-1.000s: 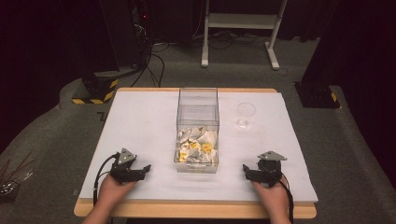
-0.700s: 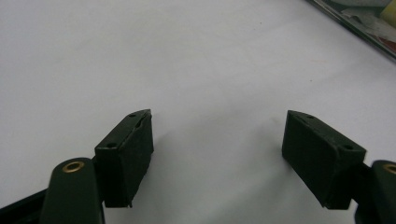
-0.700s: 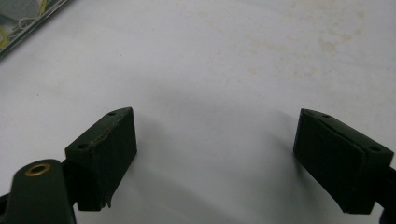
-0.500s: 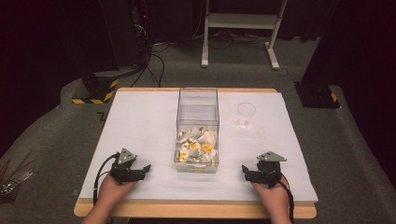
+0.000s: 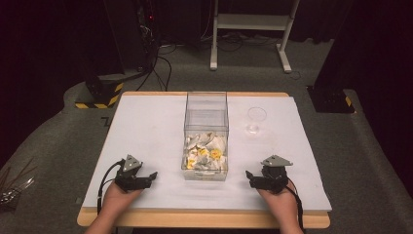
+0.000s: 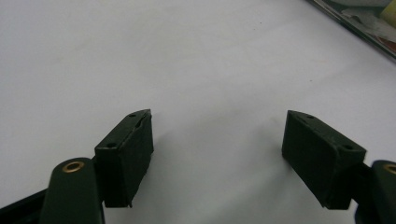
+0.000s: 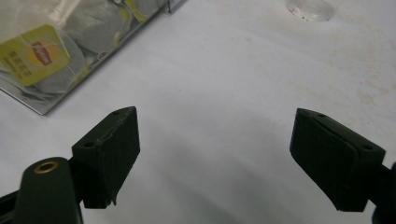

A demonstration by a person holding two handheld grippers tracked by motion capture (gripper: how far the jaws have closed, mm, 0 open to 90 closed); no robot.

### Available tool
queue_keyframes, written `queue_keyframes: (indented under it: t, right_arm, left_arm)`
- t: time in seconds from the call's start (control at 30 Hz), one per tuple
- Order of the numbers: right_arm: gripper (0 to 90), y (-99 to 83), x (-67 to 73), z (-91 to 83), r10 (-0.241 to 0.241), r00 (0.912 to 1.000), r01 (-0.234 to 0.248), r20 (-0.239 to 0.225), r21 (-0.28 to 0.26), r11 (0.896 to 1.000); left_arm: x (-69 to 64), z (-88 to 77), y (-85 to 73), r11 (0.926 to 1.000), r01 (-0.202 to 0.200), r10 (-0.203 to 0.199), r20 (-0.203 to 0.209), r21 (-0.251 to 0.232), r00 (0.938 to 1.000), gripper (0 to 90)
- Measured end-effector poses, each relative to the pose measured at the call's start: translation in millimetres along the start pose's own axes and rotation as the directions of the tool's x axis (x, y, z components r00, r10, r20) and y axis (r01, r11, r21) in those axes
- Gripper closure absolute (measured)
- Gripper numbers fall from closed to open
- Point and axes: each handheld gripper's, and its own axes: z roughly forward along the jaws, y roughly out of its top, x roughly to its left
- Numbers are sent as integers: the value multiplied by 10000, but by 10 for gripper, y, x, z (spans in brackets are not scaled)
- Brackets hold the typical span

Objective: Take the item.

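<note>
**Two open grippers wait either side of a clear box of tea bags**

A white table (image 5: 146,126) seen from above, w/ a dark floor around it. At centre stands a tall clear box (image 5: 206,117), open at the top, its lower part heaped w/ tea bags (image 5: 204,153): pale paper sachets w/ yellow tags. To the box's right, well apart, sits a small clear glass (image 5: 256,119).

Near the front edge, the left gripper (image 5: 146,178) rests low on the table, left of the box; the right gripper (image 5: 252,179) rests to the box's right. Both are held by hands coming in from below. Jaws on each stand wide apart, nothing between them; the gripper views show bare table under each pair.

Handling, as a judgement: tea bags are v. light, soft and limp, and the paper tears easily. Best hold is prob. a light pinch on the sachet's top edge or tag, reaching down thru the open top. The glass looks slippery and fragile; the box walls are stiff but smooth.
</note>
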Motion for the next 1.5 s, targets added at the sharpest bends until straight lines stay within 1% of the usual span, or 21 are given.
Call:
queue_keyframes:
  t: [0.17, 0.23, 0.63, 0.67, 0.73, 0.87, 0.9, 0.93, 1.03, 1.13, 1.17, 1.27, 1.5]
  right_arm:
    - [160, 48, 54, -1, -275, 9996, 274, -104, -100, 9996]
    - [161, 67, 83, -7, -243, 9994, 239, -246, -166, 9996]
    - [175, 211, 168, -112, -118, 9986, 76, -516, -803, 9967]
    - [176, 224, 179, -120, -52, 9986, 6, -531, -846, 9964]
    - [178, 254, 192, -133, 87, 9975, -148, -701, -866, 9961]
    - [179, 314, 232, -176, 43, 9970, -131, -772, -1138, 9934]
    - [179, 331, 238, -186, -71, 9971, -22, -758, -1209, 9927]
    - [179, 349, 254, -197, -43, 9967, -58, -814, -1238, 9923]
    - [177, 411, 296, -226, -264, 9959, 143, -860, -1384, 9903]
    - [177, 440, 318, -240, -303, 9958, 175, -867, -1448, 9893]
    - [177, 484, 354, -259, -359, 9950, 211, -928, -1558, 9876]
    - [176, 542, 403, -274, -543, 9932, 363, -1032, -1695, 9849]
    - [176, 681, 534, -271, -858, 9883, 624, -1259, -1793, 9818]
  left_arm:
    - [0, 1, 0, 10000, 5, -5, 4, -13, 10000, 254]
    - [0, 1, 0, 10000, 3, -3, 8, -13, 10000, 253]
    - [1, 0, 1, 10000, 11, -11, 12, 9, 10000, 253]
    - [1, 0, 1, 10000, 11, -11, 15, 10, 10000, 253]
    - [1, 0, 1, 10000, 10, -10, 13, 12, 10000, 253]
    - [1, 0, 1, 10000, 14, -14, 18, 10, 10000, 253]
    - [2, 0, 1, 10000, 14, -14, 18, 8, 10000, 253]
    - [1, 1, 0, 10000, 19, -19, 11, -4, 10000, 253]
    - [2, 1, 0, 10000, 21, -21, 16, -3, 10000, 253]
    - [2, 1, 0, 10000, 19, -19, 16, 0, 10000, 253]
    - [2, 1, 0, 10000, 18, -18, 17, 0, 10000, 253]
    - [1, 1, 0, 10000, 17, -17, 13, 0, 10000, 253]
    - [1, 1, 0, 10000, 16, -16, 12, -3, 10000, 253]
